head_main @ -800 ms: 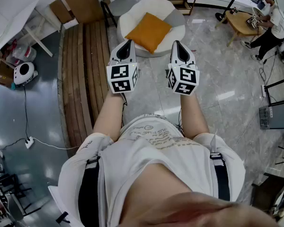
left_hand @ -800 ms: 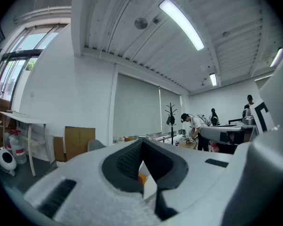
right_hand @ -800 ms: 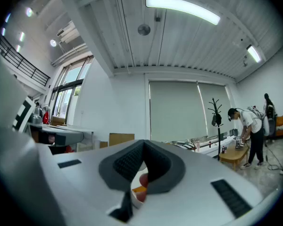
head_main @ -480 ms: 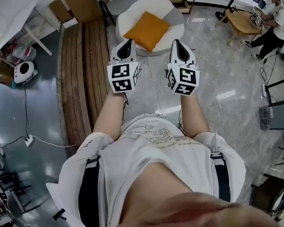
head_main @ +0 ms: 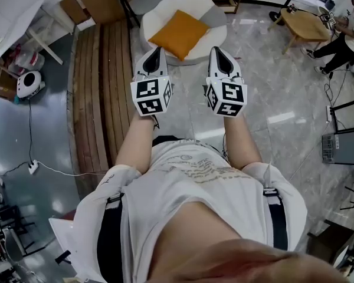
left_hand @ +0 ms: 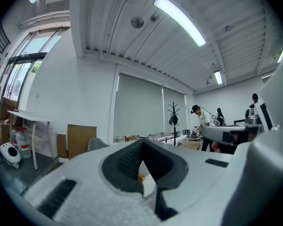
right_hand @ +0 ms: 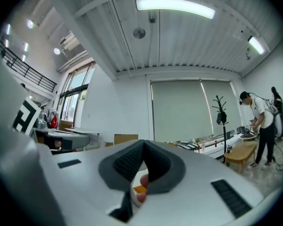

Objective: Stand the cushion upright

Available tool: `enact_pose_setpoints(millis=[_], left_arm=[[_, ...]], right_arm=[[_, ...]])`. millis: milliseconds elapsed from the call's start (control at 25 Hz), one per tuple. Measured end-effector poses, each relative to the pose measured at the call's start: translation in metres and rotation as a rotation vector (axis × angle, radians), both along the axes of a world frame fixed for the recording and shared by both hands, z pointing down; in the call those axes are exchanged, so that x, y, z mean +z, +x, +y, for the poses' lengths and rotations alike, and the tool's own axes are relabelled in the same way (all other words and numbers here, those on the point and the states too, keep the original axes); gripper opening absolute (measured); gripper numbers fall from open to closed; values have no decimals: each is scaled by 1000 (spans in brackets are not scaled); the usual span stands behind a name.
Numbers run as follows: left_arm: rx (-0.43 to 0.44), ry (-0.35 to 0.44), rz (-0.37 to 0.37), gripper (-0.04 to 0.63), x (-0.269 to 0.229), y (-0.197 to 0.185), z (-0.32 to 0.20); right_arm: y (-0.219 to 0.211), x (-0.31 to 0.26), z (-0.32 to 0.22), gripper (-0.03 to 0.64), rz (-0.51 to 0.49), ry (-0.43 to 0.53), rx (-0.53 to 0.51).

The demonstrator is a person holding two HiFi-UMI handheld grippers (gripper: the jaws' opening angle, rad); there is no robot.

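Wooden table [head_main: 307,23], coat stand [left_hand: 173,120]

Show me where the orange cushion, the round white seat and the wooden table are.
orange cushion [head_main: 179,34]: head view, middle of its top face.
round white seat [head_main: 189,0]: head view, bare part beyond the cushion.
wooden table [head_main: 307,23]: head view, its top.

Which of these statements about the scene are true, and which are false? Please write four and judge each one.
1. The orange cushion lies flat on the round seat. True.
2. The left tongs and the right tongs are both shut. True.
3. The left tongs hold the cushion. False: they are empty and do not touch it.
4. Another person sits on the round seat. False: that person is beside the wooden table.
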State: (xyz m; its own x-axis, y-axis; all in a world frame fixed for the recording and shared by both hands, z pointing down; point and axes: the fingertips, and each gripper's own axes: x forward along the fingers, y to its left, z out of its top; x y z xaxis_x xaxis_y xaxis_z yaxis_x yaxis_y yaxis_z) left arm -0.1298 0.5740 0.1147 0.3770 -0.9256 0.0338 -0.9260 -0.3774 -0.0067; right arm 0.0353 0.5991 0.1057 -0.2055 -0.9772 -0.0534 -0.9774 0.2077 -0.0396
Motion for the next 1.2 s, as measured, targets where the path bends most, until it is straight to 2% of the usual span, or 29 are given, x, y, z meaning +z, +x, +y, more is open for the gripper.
enact_pose_setpoints(millis=[480,640,1200], left_arm=[[22,-16,-30,14,8,28,-15],[42,-7,0,14,7,34,-33],[54,-14,13,14,11,56,-151]], right_arm=[[23,13,-11,26,-36,-20,1],[23,13,-27,26,-24,-11,6],[45,11,-148,26,-3,-5,12]])
